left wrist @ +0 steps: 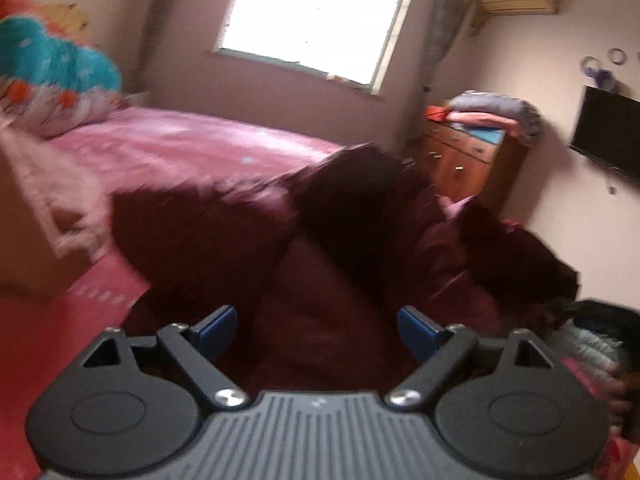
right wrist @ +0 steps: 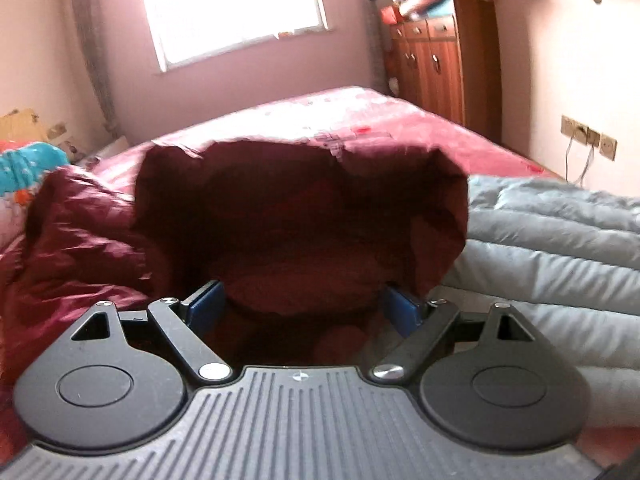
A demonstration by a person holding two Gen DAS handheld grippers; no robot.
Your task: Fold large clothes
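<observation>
Right now the maroon jacket (left wrist: 320, 240) is lying bunched near the bed's (left wrist: 180, 140) foot edge; the left gripper (left wrist: 318, 330) is standing wide apart, empty, while the right gripper (right wrist: 304, 306) is bracketing a raised fold, grip unclear. Spreading it flat first should help.

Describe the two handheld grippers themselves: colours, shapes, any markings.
The left gripper and the right gripper look alike: a grey ribbed body with a small pale mark at its front edge, two round black discs at the sides, black link arms on silver screws, and blue finger pads. No cables or sleeves show.
</observation>
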